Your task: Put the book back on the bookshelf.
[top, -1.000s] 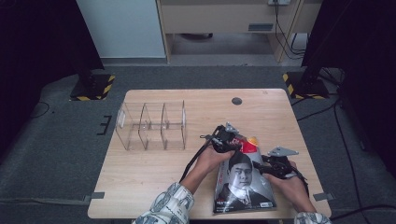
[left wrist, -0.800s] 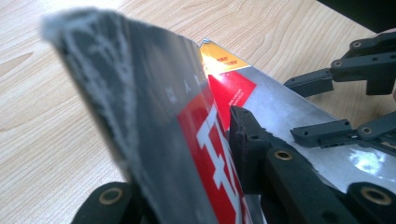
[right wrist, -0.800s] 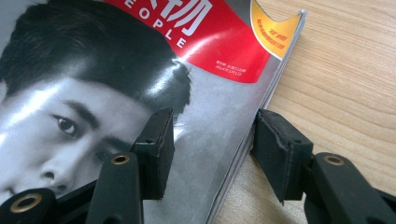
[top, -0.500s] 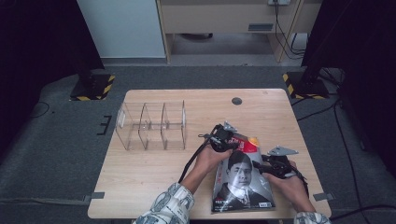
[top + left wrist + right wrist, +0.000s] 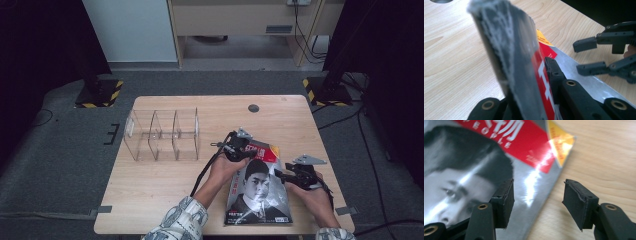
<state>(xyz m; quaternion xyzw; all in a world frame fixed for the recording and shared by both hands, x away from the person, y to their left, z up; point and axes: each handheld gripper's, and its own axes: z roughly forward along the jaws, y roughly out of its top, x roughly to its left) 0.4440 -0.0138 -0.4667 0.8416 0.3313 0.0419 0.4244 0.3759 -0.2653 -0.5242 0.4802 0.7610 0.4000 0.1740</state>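
A magazine (image 5: 257,187) with a face on a red-banded cover lies at the table's front right. My left gripper (image 5: 239,148) is shut on its top left corner. In the left gripper view that corner (image 5: 524,62) stands up, pinched between the black fingers (image 5: 554,72). My right gripper (image 5: 278,176) is at the magazine's right edge, open. Its jaws have just been opening. In the right gripper view they (image 5: 537,195) straddle the edge of the cover (image 5: 474,157) without pressing it. The right gripper (image 5: 576,57) also shows off to the right in the left gripper view.
A clear plastic organizer (image 5: 162,135) with three compartments stands at the left of the wooden table (image 5: 150,185). A small dark round cap (image 5: 253,108) sits near the far edge. The table's front edge runs close under both forearms.
Both hands stay where they were on the magazine. No clear shift of the magazine or the organizer shows.
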